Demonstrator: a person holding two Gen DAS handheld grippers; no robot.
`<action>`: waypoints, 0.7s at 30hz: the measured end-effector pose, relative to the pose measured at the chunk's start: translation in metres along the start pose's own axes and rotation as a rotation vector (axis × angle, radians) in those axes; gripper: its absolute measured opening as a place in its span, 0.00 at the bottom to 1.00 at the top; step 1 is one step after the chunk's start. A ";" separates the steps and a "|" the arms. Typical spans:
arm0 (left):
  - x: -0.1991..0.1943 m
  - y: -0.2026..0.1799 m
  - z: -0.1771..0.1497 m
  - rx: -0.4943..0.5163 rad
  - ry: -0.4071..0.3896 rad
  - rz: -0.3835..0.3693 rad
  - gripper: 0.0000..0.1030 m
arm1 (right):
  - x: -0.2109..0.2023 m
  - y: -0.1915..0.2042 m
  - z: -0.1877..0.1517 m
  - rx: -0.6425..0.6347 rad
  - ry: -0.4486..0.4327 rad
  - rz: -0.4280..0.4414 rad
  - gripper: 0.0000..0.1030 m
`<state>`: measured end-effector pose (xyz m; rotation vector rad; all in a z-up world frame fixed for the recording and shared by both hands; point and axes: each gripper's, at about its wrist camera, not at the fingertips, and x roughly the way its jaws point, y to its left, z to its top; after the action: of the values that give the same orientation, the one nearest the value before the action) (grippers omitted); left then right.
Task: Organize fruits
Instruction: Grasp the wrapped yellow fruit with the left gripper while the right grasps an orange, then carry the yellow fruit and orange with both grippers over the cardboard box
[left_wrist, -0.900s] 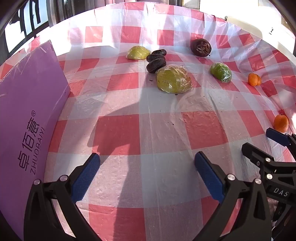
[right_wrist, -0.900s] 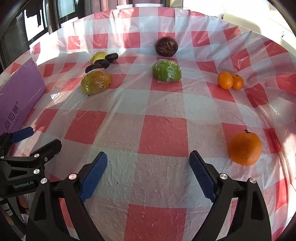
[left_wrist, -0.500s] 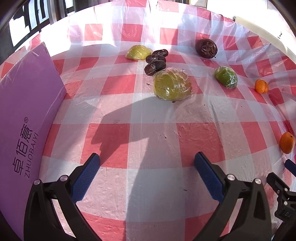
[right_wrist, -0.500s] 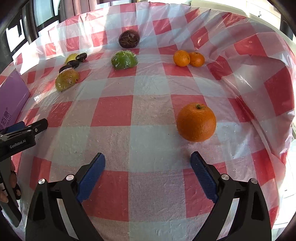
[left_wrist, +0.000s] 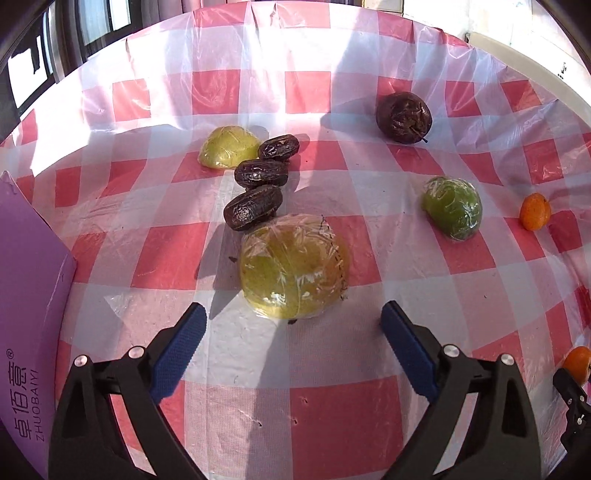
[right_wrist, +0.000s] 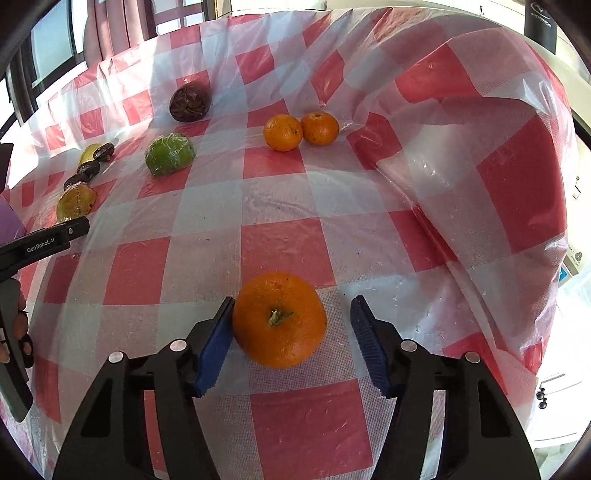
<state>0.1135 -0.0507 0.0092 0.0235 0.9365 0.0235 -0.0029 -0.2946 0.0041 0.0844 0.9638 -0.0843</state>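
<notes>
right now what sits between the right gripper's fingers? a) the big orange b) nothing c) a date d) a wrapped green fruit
a: in the right wrist view the big orange sits between the open fingers of the right gripper, near the left pad, with a gap on the other side.

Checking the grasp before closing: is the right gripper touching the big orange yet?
Cannot tell. In the right wrist view the right gripper brackets the big orange; its left pad sits against the peel, without a plain gap.
</notes>
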 end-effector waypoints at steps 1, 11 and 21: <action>0.003 0.003 0.006 -0.014 -0.004 0.001 0.92 | 0.001 0.002 0.001 -0.001 -0.004 0.006 0.56; 0.014 -0.006 0.021 0.088 0.042 -0.071 0.60 | -0.001 0.008 0.000 -0.005 -0.009 0.016 0.43; -0.043 -0.005 -0.055 0.159 0.141 -0.133 0.60 | -0.022 0.037 -0.024 0.036 0.070 0.036 0.43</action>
<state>0.0435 -0.0564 0.0110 0.1076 1.0776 -0.1742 -0.0311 -0.2543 0.0102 0.1384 1.0301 -0.0653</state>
